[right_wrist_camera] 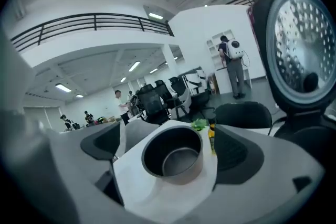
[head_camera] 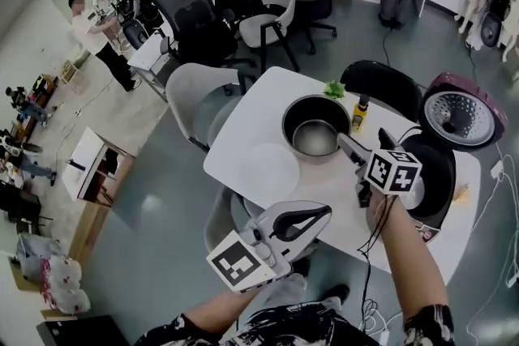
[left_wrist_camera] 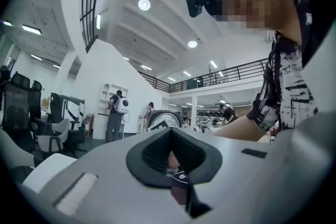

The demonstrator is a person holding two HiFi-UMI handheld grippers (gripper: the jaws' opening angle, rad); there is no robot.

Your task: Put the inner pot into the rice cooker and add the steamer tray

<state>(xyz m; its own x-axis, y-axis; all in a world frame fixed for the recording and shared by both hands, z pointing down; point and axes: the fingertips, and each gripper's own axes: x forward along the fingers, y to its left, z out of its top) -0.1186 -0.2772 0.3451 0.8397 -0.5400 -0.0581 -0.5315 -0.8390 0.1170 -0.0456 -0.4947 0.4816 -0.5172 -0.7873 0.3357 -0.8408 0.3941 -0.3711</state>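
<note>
Two claws in view, neither holding anything. My left claw (head_camera: 321,214) hangs over the table's near edge, well short of the work. Its jaws are closed together, with the dark pads (left_wrist_camera: 157,152) meeting at the tip. It is tilted up, so its own view shows ceiling lights and my sleeve.

A white round disc (head_camera: 268,168) lies flat on the white rounded table (head_camera: 243,138). It sits just beside the pot, to its near left. It is faint against the tabletop and I can't make out any detail on it.

The dark round inner pot with bare metal bottom (head_camera: 315,128) stands upright mid-table, outside the cooker. A bunch of green leaves (head_camera: 334,89) lies behind it. A small yellow bottle with dark cap (head_camera: 358,116) stands just right of it.

My right claw (right_wrist_camera: 167,136) is spread wide and aimed at the pot. The pot sits framed between the two pads, and neither pad is touching it. From the head view, the claw tip is just beside the pot's right rim.

The black rice cooker body (head_camera: 438,166) stands at the table's right end, just right of that claw. Its maroon lid (head_camera: 458,111) stands open, showing a perforated silver inner plate.
</note>
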